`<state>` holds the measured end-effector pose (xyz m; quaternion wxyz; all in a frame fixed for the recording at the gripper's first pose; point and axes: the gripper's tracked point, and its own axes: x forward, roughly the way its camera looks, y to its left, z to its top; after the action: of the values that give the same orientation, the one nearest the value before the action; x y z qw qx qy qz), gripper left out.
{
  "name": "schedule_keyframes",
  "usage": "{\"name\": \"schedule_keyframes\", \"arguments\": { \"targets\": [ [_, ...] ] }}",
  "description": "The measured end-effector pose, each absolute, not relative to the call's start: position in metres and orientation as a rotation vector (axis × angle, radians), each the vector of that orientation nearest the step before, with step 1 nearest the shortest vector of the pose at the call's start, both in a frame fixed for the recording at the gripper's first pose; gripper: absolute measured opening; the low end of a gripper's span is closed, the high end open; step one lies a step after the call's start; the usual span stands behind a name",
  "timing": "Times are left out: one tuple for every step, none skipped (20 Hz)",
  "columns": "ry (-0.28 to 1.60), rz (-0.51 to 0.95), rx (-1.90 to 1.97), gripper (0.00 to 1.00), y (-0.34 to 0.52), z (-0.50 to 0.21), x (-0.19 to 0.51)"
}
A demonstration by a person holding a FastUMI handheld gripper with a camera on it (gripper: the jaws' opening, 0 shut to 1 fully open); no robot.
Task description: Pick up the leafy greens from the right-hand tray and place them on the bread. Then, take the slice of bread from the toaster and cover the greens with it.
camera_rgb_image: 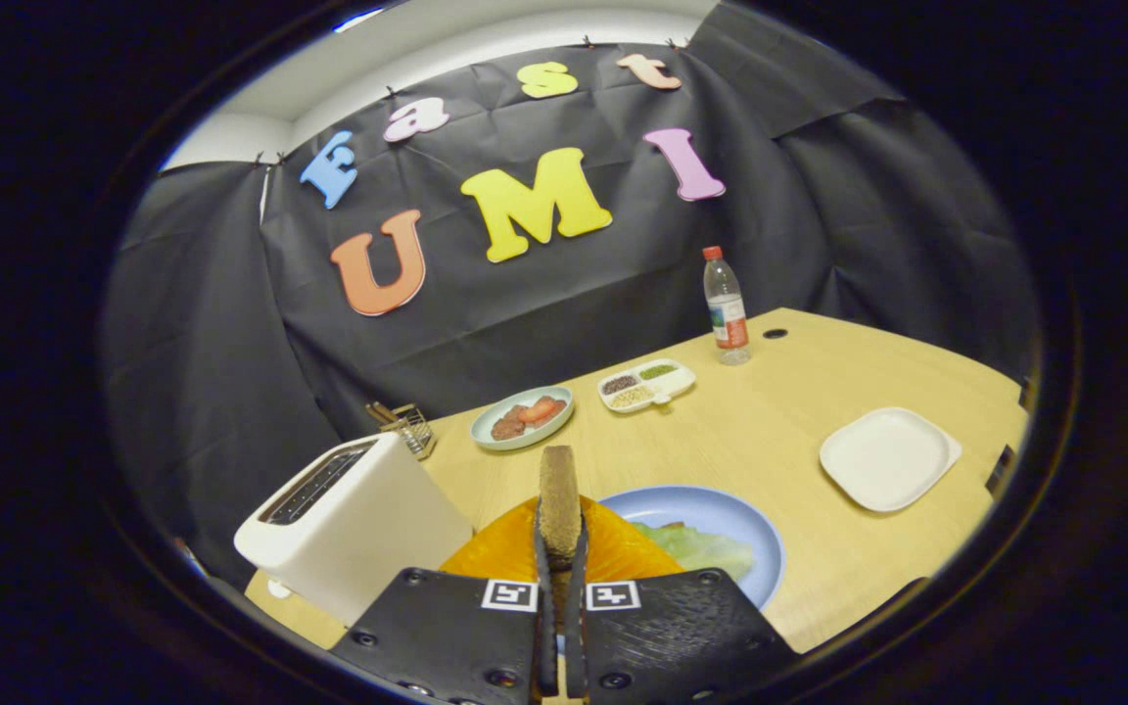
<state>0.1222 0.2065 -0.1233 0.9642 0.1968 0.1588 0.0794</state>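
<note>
gripper [561, 548] fingers closed tight on a bread slice [558, 499], held upright edge-on betw both of them, top edge sticking up past the tips. only the thin crust edge shows, so can't judge the slice's face.

just beyond the fingers: blue plate [721, 514] w/ leafy greens [706, 548] lying on it. lower part of plate and greens cut off by the gripper body. an orange shape [613, 553] sits in front of the plate, right behind the slice; mostly hidden, can't tell what it is or whether bread lies under the greens.

white toaster [353, 519] left of the fingers, close by, slots on top look dark, inside not visible. small wire rack [407, 426] behind it, contents hard to make out.

further back on the wooden table [799, 392]: pale green plate [523, 417] w/ reddish-brown food pieces, a white divided dish [646, 384] w/ small fillings too tiny to id, a clear bottle [727, 308] w/ red cap standing upright. white square tray [889, 458] to the right, well apart from the blue plate.
</note>
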Motion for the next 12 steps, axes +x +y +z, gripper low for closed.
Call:
{"name": "schedule_keyframes", "arguments": {
  "targets": [
    [0.341,0.163,0.425,0.03,0.206,-0.129,0.122],
    [0.359,0.16,0.438,0.03,0.202,-0.135,0.122],
    [0.369,0.154,0.444,0.03,0.198,-0.139,0.121],
    [0.378,0.143,0.448,0.05,0.192,-0.142,0.121],
    [0.384,0.132,0.448,0.06,0.186,-0.146,0.121],
    [0.391,0.122,0.45,0.07,0.181,-0.15,0.12],
    [0.4,0.111,0.449,0.08,0.177,-0.155,0.12],
    [0.408,0.106,0.448,0.11,0.174,-0.158,0.119],
    [0.416,0.094,0.442,0.15,0.17,-0.162,0.118],
    [0.423,0.093,0.44,0.18,0.167,-0.166,0.118],
    [0.429,0.084,0.435,0.2,0.164,-0.169,0.118],
    [0.433,0.077,0.432,0.23,0.162,-0.172,0.118]
  ]
}}
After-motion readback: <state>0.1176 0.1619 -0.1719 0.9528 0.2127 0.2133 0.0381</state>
